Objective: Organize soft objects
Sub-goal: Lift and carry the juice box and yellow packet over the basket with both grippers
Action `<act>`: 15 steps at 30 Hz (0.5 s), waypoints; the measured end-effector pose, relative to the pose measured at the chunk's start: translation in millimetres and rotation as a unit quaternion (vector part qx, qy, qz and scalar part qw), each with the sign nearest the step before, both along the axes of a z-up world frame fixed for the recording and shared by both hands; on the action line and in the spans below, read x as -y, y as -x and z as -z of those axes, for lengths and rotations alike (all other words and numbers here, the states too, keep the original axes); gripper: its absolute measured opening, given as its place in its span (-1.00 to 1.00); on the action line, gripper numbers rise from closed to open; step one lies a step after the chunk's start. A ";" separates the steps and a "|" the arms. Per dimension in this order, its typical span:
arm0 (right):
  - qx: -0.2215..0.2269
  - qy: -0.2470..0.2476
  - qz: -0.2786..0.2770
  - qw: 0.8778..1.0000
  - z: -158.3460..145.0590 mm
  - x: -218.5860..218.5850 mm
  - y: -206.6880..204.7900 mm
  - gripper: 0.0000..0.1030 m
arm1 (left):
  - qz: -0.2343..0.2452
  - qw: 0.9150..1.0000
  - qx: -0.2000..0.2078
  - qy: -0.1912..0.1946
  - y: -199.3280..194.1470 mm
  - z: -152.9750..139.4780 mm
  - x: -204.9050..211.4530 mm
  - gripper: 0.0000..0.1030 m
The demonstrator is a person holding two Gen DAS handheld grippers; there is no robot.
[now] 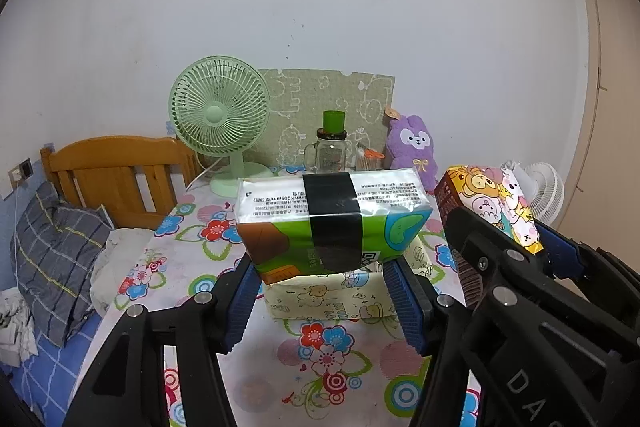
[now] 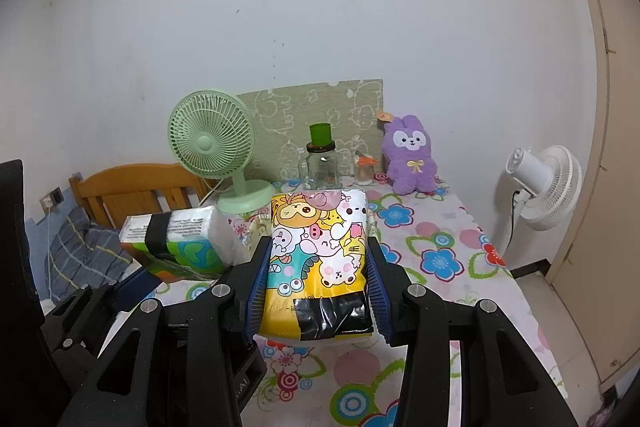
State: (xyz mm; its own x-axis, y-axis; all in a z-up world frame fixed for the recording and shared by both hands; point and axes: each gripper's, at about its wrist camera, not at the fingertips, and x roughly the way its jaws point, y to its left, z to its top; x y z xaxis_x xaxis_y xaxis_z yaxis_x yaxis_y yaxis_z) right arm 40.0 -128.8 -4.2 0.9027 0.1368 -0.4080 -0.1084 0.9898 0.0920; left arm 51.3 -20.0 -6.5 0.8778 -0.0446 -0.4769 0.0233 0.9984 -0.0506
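Note:
A green tissue pack (image 1: 332, 219) bound with black tape hangs between the blue pads of my left gripper (image 1: 324, 267), which is shut on its two ends. Directly under it on the table stands a cream fabric box (image 1: 320, 299) with cartoon prints. My right gripper (image 2: 319, 247) is shut on a yellow cartoon-print tissue pack (image 2: 320, 251), taped black at its near end. Both packs are held above the table, side by side, the green pack (image 2: 188, 243) left of the cartoon pack (image 1: 496, 203). A purple plush bunny (image 2: 408, 163) sits at the table's far right.
The table (image 1: 320, 359) has a floral cloth. At its back stand a green fan (image 1: 219, 123), a glass jar with a green cap (image 1: 331, 147) and a small jar beside it. A white fan (image 2: 548, 187) stands right of the table, a wooden bed (image 1: 116, 171) left.

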 end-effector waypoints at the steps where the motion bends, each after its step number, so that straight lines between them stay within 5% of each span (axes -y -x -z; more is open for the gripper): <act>1: -0.001 0.000 -0.001 1.000 0.4 0.2 -0.7 -0.08 | 0.000 1.000 -0.001 0.000 -1.8 0.0 -0.3 0.22; 15: -0.014 -0.003 -0.014 1.000 3.8 2.2 -47.3 -0.08 | -0.002 1.000 -0.014 -0.003 -40.8 2.6 2.2 0.22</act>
